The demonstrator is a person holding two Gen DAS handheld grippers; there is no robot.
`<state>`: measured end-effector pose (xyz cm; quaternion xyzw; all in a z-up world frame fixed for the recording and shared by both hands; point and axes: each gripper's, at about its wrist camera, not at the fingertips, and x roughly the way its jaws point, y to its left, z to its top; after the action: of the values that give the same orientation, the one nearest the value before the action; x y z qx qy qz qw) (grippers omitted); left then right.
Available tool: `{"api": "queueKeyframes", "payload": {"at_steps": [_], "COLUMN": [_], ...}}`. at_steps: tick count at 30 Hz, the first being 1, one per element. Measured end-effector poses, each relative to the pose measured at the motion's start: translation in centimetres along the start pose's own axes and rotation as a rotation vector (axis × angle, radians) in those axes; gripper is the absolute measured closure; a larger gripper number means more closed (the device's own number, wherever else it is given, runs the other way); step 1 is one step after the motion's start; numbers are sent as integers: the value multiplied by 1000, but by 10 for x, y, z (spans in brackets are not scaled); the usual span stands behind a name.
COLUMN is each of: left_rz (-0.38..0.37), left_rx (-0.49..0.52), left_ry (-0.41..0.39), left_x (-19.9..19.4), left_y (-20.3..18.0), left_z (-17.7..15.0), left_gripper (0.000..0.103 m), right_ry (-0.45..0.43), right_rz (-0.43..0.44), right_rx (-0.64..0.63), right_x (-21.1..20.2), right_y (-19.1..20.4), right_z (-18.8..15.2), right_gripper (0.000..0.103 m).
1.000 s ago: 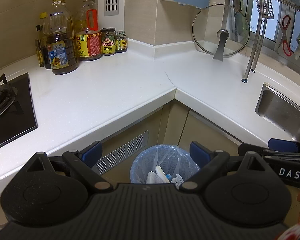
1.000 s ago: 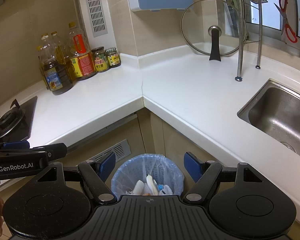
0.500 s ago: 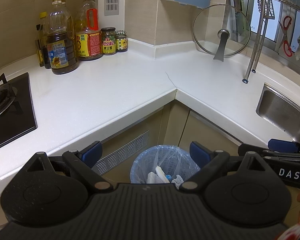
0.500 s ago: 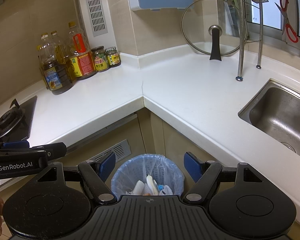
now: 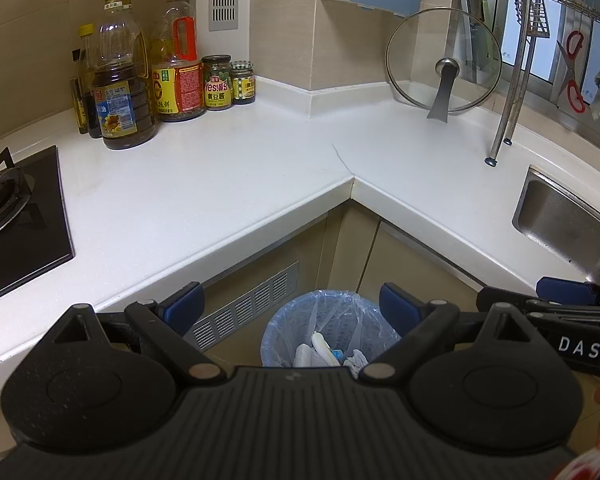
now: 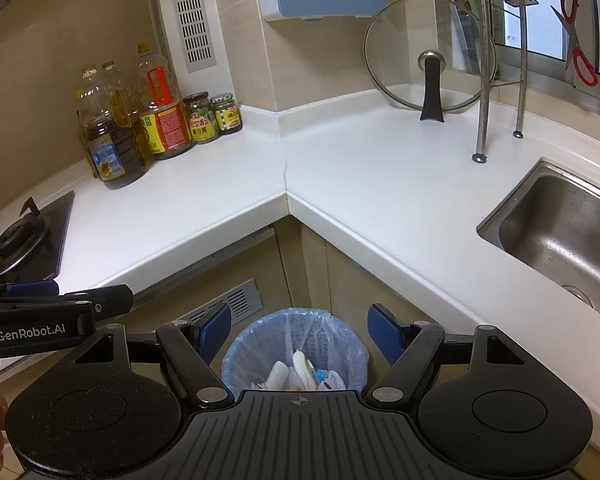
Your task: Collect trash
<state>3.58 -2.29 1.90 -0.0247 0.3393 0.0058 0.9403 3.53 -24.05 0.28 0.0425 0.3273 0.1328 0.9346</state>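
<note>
A round bin with a blue plastic liner [image 5: 296,320] stands on the floor under the counter corner; it also shows in the right wrist view [image 6: 260,332]. White crumpled trash [image 5: 320,354] lies inside it, seen in the right wrist view too [image 6: 296,372]. My left gripper [image 5: 292,306] is open and empty, held above the bin. My right gripper [image 6: 299,330] is open and empty, also above the bin. Each gripper shows at the edge of the other's view.
A white L-shaped counter [image 5: 220,184] wraps the corner. Oil bottles and jars [image 5: 156,80] stand at the back left, a gas hob [image 5: 16,216] at left, a glass lid [image 5: 444,60] at the back, a rack leg [image 5: 500,136] and a steel sink [image 6: 560,232] at right.
</note>
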Motion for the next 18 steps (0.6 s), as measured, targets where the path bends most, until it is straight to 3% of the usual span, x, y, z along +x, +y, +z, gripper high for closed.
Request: {"api": "queueKeyframes", "payload": {"at_steps": [18], "left_rz": [0], "left_rx": [-1], "left_ry": [-19], "left_x": [-1], "left_y": [0], "left_z": [1], "left_gripper": [10], "right_ry": [-1], "right_rz": [-1], "right_rx": [4], "right_x": [-2], "right_y": [-1], "right_z": [1], "right_gripper": [28]}}
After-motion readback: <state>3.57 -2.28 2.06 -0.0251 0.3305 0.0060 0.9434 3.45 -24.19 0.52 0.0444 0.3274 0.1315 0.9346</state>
